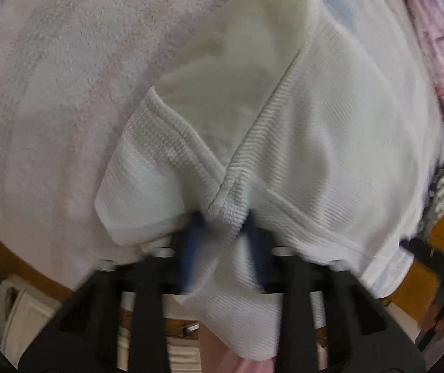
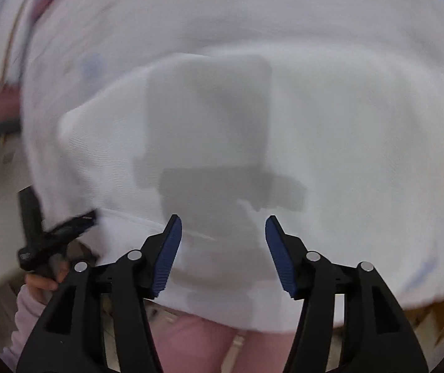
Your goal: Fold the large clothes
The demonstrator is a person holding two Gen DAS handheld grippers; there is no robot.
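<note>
Here my left hand-held gripper (image 1: 220, 217) is closed tight on a bunched edge of the white garment (image 1: 330, 130). I pinch it there so I can lift that part and lay it over for a fold. My right hand-held gripper (image 2: 223, 230) hangs above the cloth with its blue pads (image 2: 167, 255) standing apart and nothing between them. I think it is free so it can take another edge next.

The garment lies on a fluffy white blanket (image 1: 51, 99), close to the near edge of it and toward the right side. It is white and ribbed, like a waffle. One thick band (image 1: 172, 136) is turned back, and a smooth cream lining (image 1: 222, 77) shows inside. The right view is blurry, so I cannot tell the folds there. A pink cloth (image 1: 439, 62) sits at the far right edge.
</note>
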